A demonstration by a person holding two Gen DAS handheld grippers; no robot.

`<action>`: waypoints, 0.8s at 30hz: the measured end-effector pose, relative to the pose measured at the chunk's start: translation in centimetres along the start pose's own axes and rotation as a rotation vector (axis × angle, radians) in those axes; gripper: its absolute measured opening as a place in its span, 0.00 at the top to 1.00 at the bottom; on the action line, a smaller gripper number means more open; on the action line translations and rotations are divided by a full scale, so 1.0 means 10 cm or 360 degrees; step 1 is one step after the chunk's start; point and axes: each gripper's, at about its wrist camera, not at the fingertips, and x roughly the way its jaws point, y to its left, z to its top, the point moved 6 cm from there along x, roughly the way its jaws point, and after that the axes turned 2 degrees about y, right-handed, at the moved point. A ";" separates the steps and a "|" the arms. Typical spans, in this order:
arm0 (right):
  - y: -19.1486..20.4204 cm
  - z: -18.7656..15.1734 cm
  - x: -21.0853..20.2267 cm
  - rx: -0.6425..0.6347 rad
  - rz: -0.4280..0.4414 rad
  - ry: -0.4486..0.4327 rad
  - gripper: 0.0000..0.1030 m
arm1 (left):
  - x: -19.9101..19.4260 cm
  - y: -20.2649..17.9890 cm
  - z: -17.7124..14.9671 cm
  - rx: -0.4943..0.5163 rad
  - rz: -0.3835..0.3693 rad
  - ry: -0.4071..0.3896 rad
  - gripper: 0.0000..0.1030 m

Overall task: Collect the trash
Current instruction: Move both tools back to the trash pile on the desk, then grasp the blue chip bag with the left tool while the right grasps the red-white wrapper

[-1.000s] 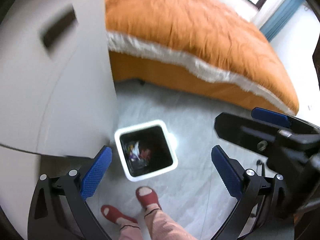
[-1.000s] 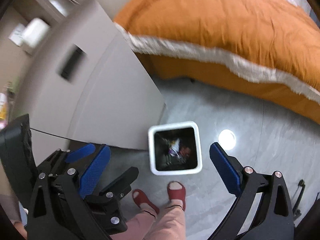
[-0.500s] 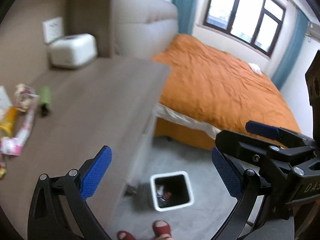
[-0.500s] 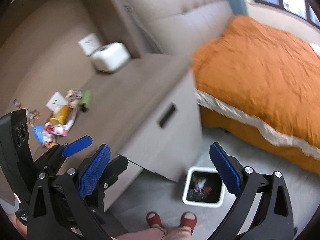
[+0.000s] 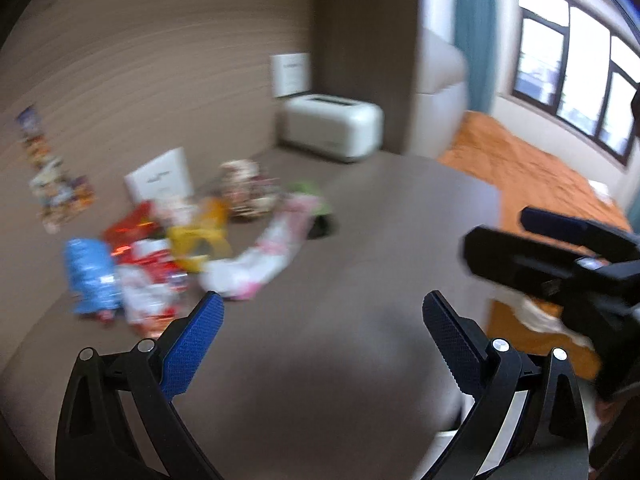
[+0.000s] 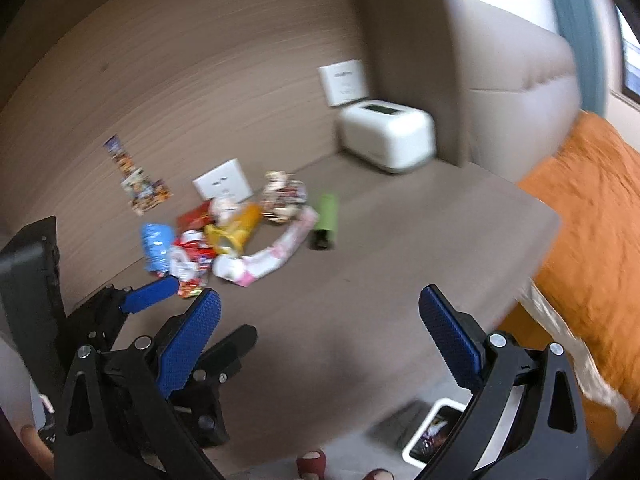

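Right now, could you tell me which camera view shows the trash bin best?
The right wrist view: the trash bin shows on the floor below the tabletop edge, partly behind the right hand-held gripper's finger. The left wrist view shows at most a white sliver at the bottom.

Both views are taken from above the brown tabletop (image 5: 360, 280), angled down and forward toward the wall. The wrapper pile (image 5: 180, 248) and the white box (image 5: 332, 130) are shared by both, at mid distance. The right view is set further right, so the bin (image 6: 434, 434) on the floor is caught.
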 end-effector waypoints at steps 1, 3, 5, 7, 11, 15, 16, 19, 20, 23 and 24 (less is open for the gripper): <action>0.06 0.02 0.05 -0.0019 0.0013 0.0006 0.04 | 0.01 0.12 -0.01 -0.0021 0.0034 0.0002 0.05; 0.22 0.06 0.19 -0.0075 0.0049 0.0034 0.04 | 0.02 0.50 -0.03 -0.0102 0.0125 0.0012 0.05; 0.37 0.08 0.30 -0.0123 0.0077 0.0057 0.04 | 0.03 0.77 -0.05 -0.0164 0.0185 0.0018 0.05; 0.53 0.09 0.44 -0.0164 0.0112 0.0092 0.04 | 0.03 1.04 -0.06 -0.0215 0.0252 0.0018 0.05; 0.83 0.10 0.70 -0.0228 0.0170 0.0139 0.04 | 0.04 1.52 -0.05 -0.0296 0.0353 0.0002 0.05; 1.15 0.10 1.01 -0.0274 0.0242 0.0198 0.04 | 0.11 1.93 -0.02 -0.0361 0.0416 0.0006 0.05; 1.24 0.09 1.10 -0.0290 0.0260 0.0214 0.04 | 0.17 2.07 0.01 -0.0366 0.0440 0.0009 0.05; 1.48 0.05 1.39 -0.0346 0.0297 0.0277 0.04 | 0.32 2.29 0.04 -0.0362 0.0503 0.0048 0.05; 1.54 0.03 1.47 -0.0364 0.0298 0.0289 0.04 | 0.42 2.38 0.05 -0.0370 0.0499 0.0079 0.05; 1.71 0.01 1.75 -0.0418 0.0278 0.0318 0.04 | 0.64 2.50 0.07 -0.0386 0.0424 0.0137 0.05; 1.75 0.01 1.84 -0.0426 0.0269 0.0326 0.04 | 0.70 2.52 0.07 -0.0386 0.0397 0.0141 0.05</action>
